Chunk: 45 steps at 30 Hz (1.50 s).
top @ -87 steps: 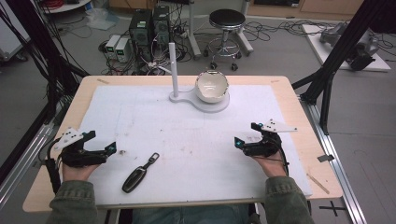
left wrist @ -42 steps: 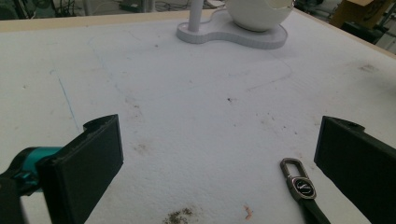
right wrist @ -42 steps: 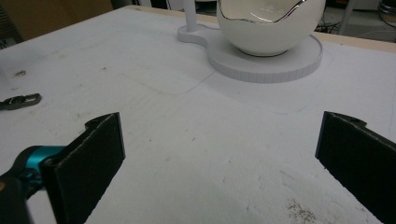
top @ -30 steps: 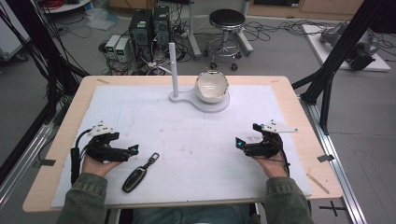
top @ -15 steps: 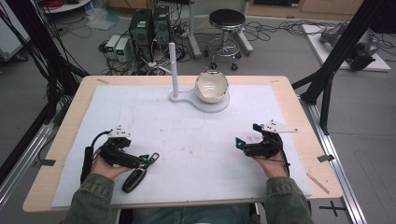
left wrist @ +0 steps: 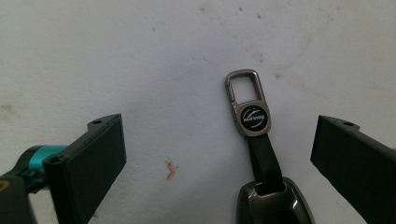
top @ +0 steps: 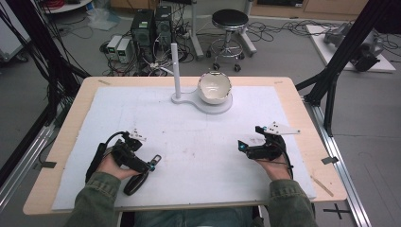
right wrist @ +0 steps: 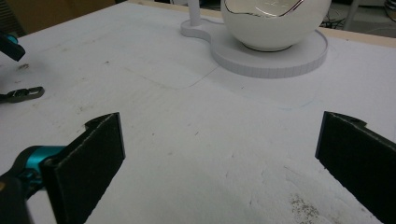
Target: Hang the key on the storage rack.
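A: Where is the key fob [top: 135, 182] now, rel. to the left gripper [top: 152, 164]?

B: Right under it, on the near-left part of the white mat [top: 198, 142]. In the left gripper view the jaws are spread wide, released, one on each side of the fob's strap and clip [left wrist: 246, 99]; nothing touches. The clip lies closer to the right jaw than to the left one.

A: And the right gripper [top: 242, 147]?

B: Also released, jaws wide apart, holding nothing. It rests on the mat, well apart from the fob, on the other side.

A: Room to move?

B: Much. Between the fob and the bowl [top: 214, 87] the mat is bare. The bowl sits on a white base [top: 189, 100] with a thin upright post [top: 175, 68], far side of the worktop [top: 71, 123] from the fob. The fob lies near the front edge of the mat.

A: Diff. between views?

B: The left gripper view shows a logo badge on the strap and a small orange mark on the mat beside the fob. The right gripper view shows the bowl's glossy side and the clip far off at left.

A: The room?

B: Behind the worktop, computer boxes [top: 151, 26], cables on the floor, a round stool [top: 229, 21].
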Tool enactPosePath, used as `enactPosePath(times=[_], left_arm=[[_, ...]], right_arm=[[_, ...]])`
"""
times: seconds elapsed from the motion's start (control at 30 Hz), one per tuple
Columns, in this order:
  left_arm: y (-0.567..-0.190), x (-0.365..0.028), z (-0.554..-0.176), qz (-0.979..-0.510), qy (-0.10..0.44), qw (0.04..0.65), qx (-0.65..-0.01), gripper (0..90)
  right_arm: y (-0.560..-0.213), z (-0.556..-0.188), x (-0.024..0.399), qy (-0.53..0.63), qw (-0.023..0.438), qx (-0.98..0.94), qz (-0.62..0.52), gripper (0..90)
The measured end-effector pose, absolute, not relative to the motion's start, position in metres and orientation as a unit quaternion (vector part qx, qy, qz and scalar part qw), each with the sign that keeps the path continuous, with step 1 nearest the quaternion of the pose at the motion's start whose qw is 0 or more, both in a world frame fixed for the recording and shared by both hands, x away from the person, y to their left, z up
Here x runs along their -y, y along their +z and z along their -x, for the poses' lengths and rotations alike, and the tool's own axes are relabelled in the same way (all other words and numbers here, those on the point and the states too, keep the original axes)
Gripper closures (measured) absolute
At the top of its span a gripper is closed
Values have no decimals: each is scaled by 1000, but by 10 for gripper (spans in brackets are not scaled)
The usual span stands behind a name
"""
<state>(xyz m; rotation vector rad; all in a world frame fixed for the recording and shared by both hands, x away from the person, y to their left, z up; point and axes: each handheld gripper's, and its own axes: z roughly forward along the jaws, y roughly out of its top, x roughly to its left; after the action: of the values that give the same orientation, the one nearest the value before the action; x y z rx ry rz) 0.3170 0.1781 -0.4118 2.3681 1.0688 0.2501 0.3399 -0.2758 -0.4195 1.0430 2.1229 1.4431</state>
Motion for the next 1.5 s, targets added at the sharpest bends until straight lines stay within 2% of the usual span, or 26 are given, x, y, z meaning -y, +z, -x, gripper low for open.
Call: enactPosePath(times=[0.17,0.3,0.5,0.67,0.73,1.13,1.37,1.5], left_arm=[[-414,-170,-318,-889,73,235,-386,39],[-413,-168,-322,-894,59,224,-383,120],[-413,-161,-324,-907,54,190,-372,154],[-416,-156,-322,-916,44,165,-362,267],[-417,-154,-321,-919,49,150,-362,276],[-409,-147,-322,-916,46,131,-378,479],[-411,-142,-323,-914,30,110,-389,533],[-410,-143,-326,-912,35,108,-395,626]], right_arm=[[-420,-340,275,509,185,-755,-370,3],[-420,-340,276,510,184,-754,-370,3],[-420,-340,275,509,182,-758,-366,3],[-420,-340,275,509,184,-758,-365,3],[-420,-340,275,508,184,-758,-365,3],[-421,-340,275,506,185,-759,-367,3],[-421,-340,275,504,183,-759,-368,3],[-421,-341,275,503,187,-761,-365,3]])
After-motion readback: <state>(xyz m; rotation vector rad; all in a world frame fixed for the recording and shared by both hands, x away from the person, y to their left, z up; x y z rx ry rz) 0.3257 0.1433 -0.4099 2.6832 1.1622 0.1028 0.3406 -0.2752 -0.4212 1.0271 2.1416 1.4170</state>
